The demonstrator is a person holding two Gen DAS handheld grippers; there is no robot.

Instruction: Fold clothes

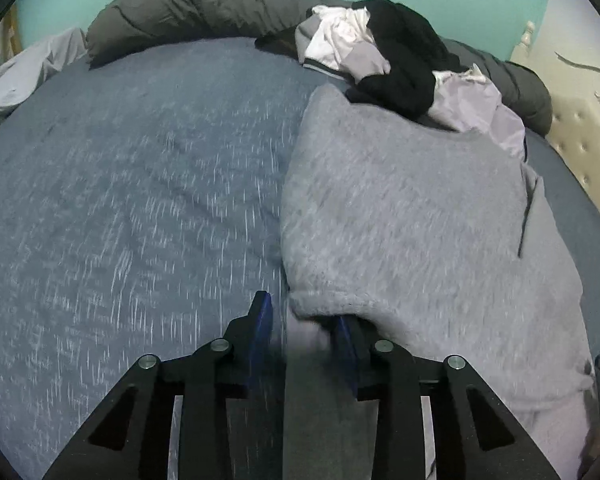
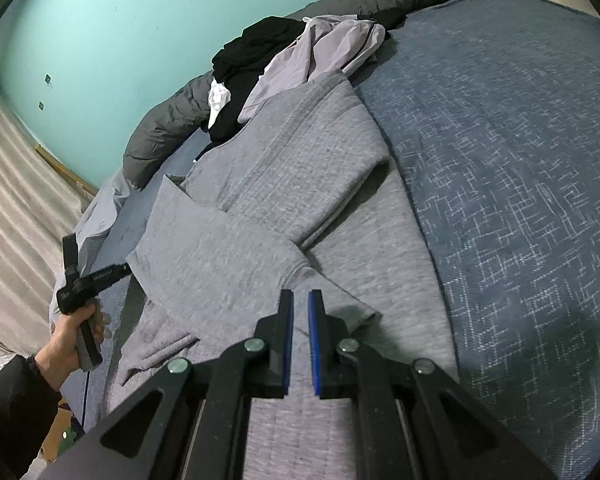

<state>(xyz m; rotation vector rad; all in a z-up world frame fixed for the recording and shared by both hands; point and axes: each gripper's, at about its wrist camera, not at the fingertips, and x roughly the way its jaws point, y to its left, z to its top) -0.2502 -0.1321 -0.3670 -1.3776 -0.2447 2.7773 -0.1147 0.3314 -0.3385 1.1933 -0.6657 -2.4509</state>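
a grey sweater (image 2: 284,184) lies partly folded on the blue bed (image 2: 520,160), sleeves crossed inward to narrow it. the left gripper (image 1: 306,320), jaws parted, straddles its near corner without pinching; the right gripper (image 2: 300,312), nearly closed on nothing, hovers over the hem, likely ready to smooth it.

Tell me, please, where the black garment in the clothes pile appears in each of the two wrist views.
Left wrist view: black garment at upper right, on the pile beyond the grey sweatshirt.
Right wrist view: black garment at upper centre-left, before the teal wall.
Shared landmark: the dark grey duvet rolled along the bed's far edge.
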